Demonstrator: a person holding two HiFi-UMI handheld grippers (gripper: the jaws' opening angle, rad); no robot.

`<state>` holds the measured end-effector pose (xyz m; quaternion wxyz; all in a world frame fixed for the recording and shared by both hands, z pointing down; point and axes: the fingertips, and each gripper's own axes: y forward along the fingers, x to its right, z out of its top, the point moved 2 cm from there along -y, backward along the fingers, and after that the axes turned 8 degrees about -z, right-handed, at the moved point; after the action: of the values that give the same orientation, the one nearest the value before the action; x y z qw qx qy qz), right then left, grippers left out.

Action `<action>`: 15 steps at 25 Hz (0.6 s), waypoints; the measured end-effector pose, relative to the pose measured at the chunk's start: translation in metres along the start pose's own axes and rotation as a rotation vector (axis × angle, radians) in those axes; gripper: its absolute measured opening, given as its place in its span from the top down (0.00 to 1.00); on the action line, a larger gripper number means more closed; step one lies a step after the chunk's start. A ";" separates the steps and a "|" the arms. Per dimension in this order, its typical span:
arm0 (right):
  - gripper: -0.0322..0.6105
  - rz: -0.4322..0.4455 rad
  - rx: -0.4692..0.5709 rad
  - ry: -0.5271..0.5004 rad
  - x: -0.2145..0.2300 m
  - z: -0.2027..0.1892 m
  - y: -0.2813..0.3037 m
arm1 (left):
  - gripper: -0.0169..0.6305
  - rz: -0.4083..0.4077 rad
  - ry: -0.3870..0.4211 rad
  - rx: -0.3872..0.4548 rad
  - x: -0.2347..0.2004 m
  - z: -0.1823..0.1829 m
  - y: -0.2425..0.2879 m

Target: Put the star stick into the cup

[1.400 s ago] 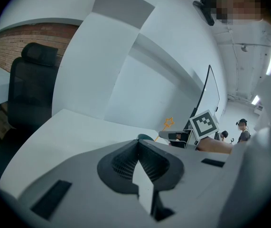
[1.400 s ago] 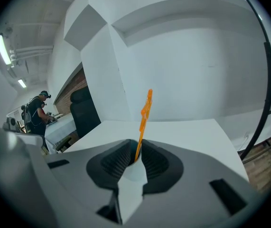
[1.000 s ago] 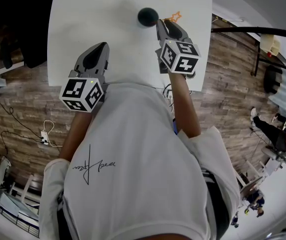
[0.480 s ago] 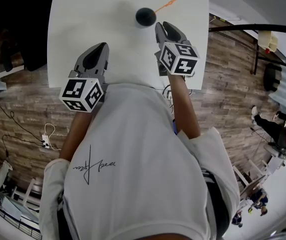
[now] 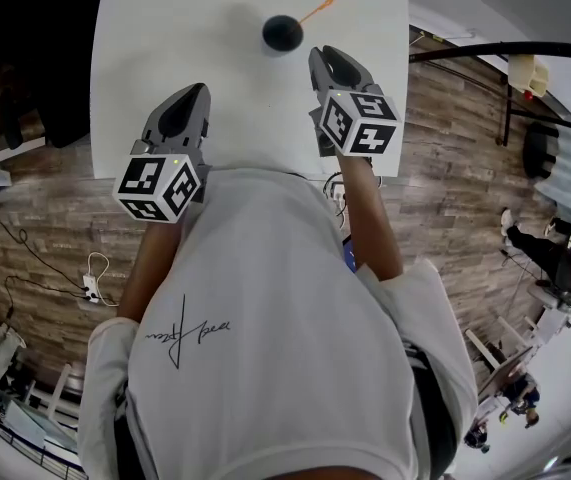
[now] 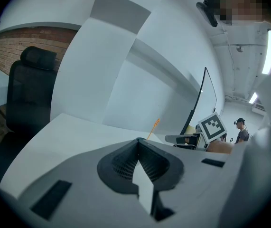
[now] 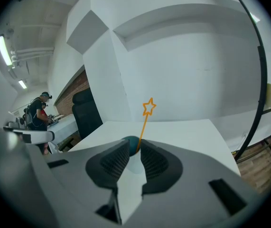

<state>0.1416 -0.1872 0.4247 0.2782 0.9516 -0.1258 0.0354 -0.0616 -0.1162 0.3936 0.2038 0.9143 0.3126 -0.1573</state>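
Setting: white counter (image 5: 165, 28) set against a pale wall, wood-plank floor (image 5: 45, 218) below; I stand at the counter's near edge.
Cup: dark and round, upright (image 5: 282, 33), standing alone toward the far side of the counter.
Star stick: thin, orange (image 5: 321, 8). Its lower end sits down inside the cup and the shaft leans over the rim toward the far right. The star tip is up in the air, off the counter.
Right gripper: jaws a little apart, nothing between them (image 5: 325, 60). It hovers near the cup on the near-right side and touches neither cup nor stick. Through the gap I see the cup with the stick rising out of it.
Left gripper: jaws pressed together at the tips, holding nothing (image 5: 189, 103). It is over the near-left part of the counter, well apart from the cup.
Progress: I judge the placing done, since the stick rests in the cup with no gripper on it.
Left to do: probably only drawing my right gripper clear.
Risk: the stick leans, so a brush from the jaws could flip it out.
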 end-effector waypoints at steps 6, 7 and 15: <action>0.84 0.024 0.004 -0.011 -0.003 0.002 -0.013 | 0.96 -0.014 0.001 -0.002 0.005 0.001 0.003; 0.84 0.029 0.004 -0.015 -0.004 0.002 -0.015 | 0.96 -0.016 0.002 -0.003 0.006 0.001 0.003; 0.86 0.074 0.038 -0.031 -0.010 0.021 -0.037 | 0.96 -0.026 0.008 -0.003 0.002 0.010 0.003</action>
<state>0.1411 -0.1659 0.3861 0.2567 0.9518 -0.1646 0.0331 -0.0595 -0.1222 0.3846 0.2019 0.9105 0.3255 -0.1559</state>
